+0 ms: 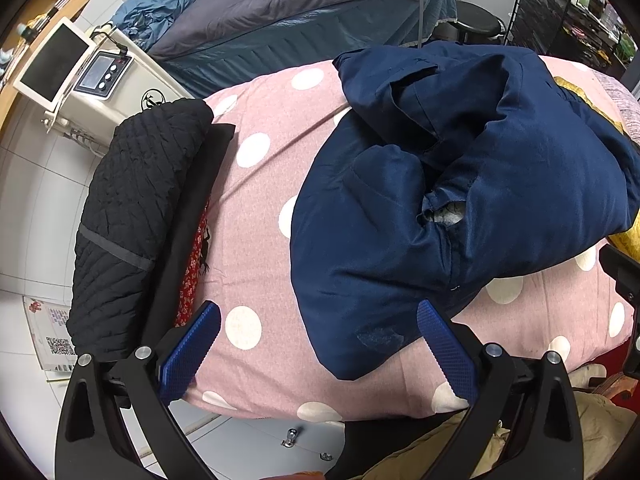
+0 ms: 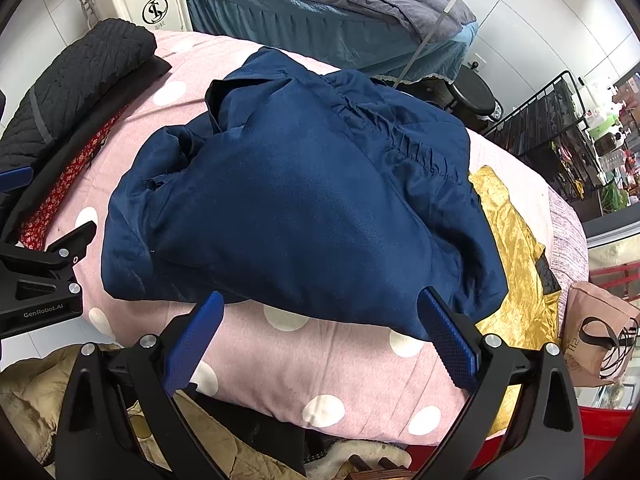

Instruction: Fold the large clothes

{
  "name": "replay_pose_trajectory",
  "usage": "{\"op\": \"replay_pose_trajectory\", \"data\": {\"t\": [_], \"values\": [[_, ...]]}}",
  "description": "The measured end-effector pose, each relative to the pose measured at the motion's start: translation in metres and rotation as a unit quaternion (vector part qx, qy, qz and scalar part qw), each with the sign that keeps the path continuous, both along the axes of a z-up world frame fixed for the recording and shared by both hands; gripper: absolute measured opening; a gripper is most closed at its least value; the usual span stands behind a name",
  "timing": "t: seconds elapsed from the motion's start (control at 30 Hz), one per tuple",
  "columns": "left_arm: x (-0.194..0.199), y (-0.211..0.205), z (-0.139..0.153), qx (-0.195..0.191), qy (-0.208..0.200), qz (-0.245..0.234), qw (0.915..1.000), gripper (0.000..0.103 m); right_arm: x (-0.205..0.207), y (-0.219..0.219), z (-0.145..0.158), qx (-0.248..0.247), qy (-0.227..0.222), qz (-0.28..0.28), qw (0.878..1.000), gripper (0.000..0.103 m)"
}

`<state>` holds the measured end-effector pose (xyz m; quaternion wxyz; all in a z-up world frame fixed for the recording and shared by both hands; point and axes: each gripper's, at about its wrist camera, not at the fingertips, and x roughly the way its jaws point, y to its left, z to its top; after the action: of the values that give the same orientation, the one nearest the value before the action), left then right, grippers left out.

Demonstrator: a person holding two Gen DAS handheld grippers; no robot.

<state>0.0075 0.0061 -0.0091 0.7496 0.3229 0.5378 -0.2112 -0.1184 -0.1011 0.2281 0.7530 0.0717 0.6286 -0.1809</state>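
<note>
A large navy blue padded jacket (image 1: 460,184) lies bunched on a pink polka-dot bed cover (image 1: 256,232). In the right wrist view the same jacket (image 2: 304,208) fills the middle of the cover (image 2: 320,368). My left gripper (image 1: 318,312) hovers open at the near edge of the bed, its right finger just over the jacket's lower hem, nothing held. My right gripper (image 2: 320,300) is open too, both fingers at the jacket's near edge without clamping it. The left gripper's body (image 2: 40,280) shows at the left of the right wrist view.
A folded black quilted garment (image 1: 132,220) sits on dark and red floral cloth (image 1: 196,272) at the left side of the bed. A golden fabric (image 2: 516,248) lies under the jacket on the right. A white machine (image 1: 108,92), a second bed (image 2: 320,4), a black stool (image 2: 474,96) and a wire rack (image 2: 552,120) stand beyond.
</note>
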Motion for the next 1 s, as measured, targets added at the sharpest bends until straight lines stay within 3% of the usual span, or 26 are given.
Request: {"op": "replay_pose_trajectory", "data": {"t": [1.0], "values": [[0.0003,0.0051,-0.0049,0.005,0.004,0.000,1.0000,0.097,-0.0014,0.0024,-0.0014,-0.003,0.002,0.003,1.000,0.096]]}}
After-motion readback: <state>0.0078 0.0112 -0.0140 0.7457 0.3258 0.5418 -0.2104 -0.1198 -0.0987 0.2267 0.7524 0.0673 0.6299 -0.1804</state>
